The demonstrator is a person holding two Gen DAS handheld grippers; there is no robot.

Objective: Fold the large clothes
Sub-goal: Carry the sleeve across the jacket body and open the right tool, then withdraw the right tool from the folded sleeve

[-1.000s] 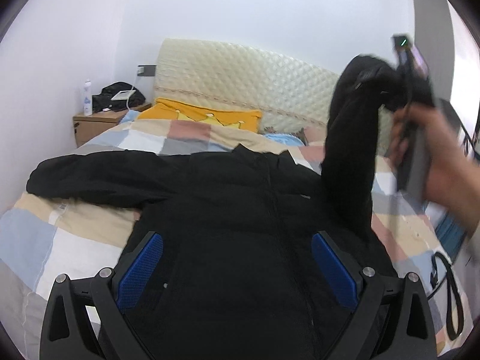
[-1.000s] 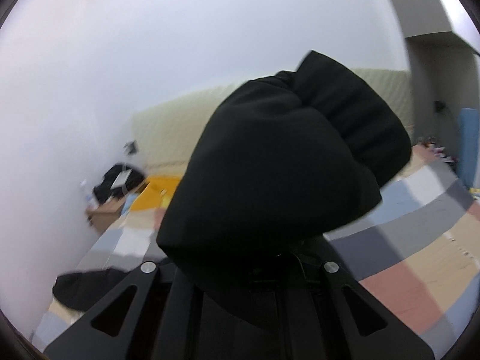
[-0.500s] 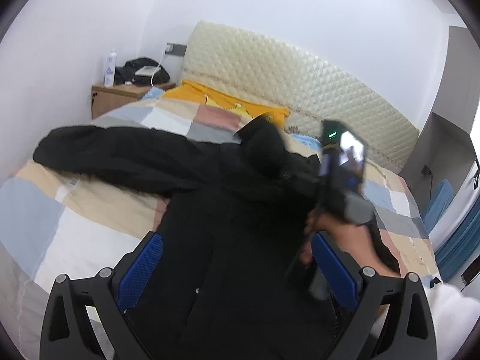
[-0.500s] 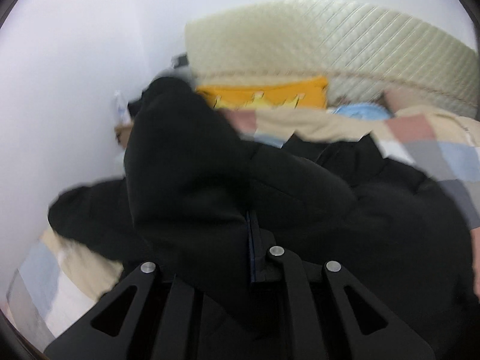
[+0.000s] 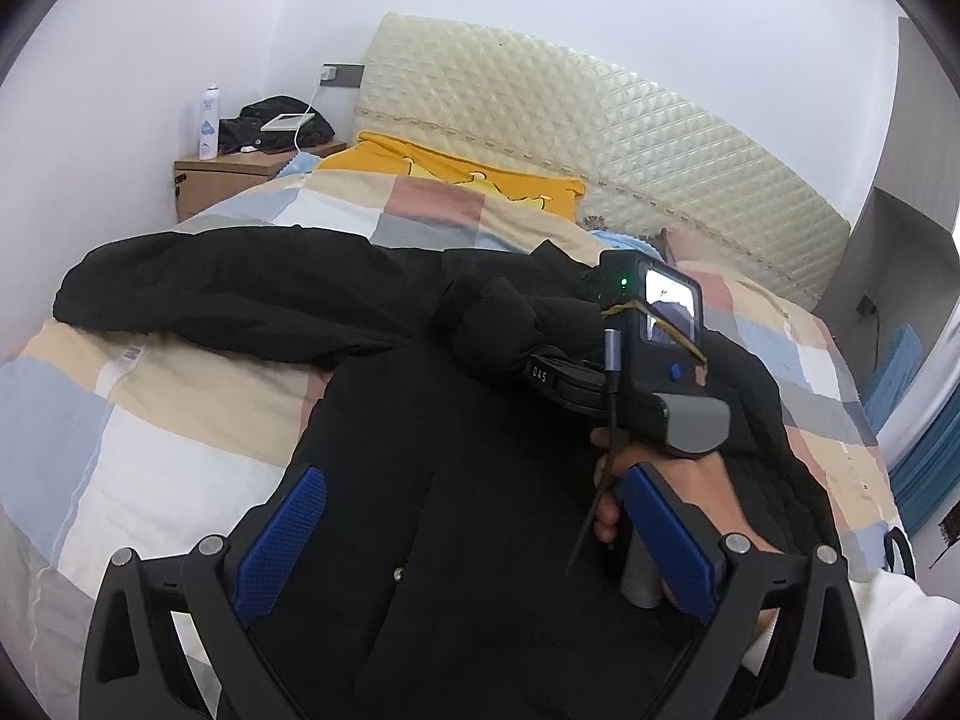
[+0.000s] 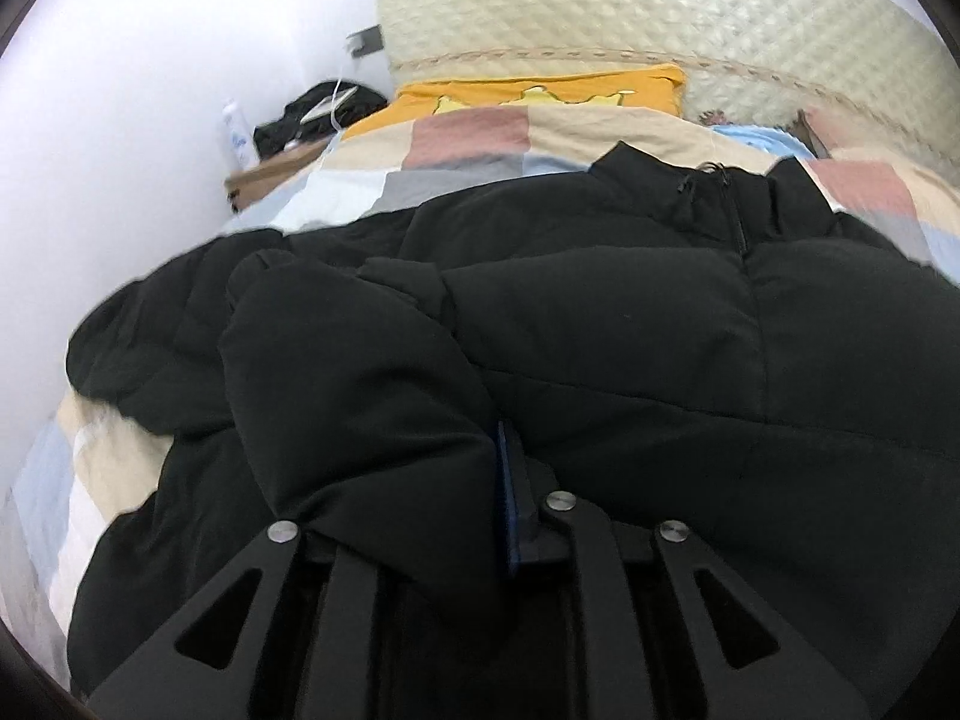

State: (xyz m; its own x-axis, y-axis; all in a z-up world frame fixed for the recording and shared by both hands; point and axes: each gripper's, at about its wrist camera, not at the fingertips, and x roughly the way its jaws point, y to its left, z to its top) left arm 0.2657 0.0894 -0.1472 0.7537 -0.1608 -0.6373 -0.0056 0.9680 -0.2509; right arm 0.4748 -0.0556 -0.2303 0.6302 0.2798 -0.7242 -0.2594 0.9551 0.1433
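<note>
A large black padded jacket [image 5: 456, 480] lies front up on the checked quilt [image 5: 156, 420]; it fills the right wrist view [image 6: 630, 330]. Its left sleeve [image 5: 228, 294] stretches out to the left. My right gripper [image 5: 510, 354] is shut on the jacket's right sleeve [image 6: 348, 396] and holds it low over the jacket's chest, the cuff end draped over the fingers. My left gripper [image 5: 474, 516] is open and empty above the jacket's lower front, with blue pads [image 5: 282, 534] spread wide.
A cream quilted headboard [image 5: 600, 132] and a yellow pillow [image 5: 456, 174] stand at the far end. A wooden nightstand [image 5: 228, 174] with a bottle [image 5: 208, 123] and a dark bag stands at far left. A blue curtain [image 5: 924, 456] hangs at right.
The right gripper has swung the right sleeve from high in the air down and leftward across the jacket's chest. The left gripper stayed open and tilted to look further up the bed.
</note>
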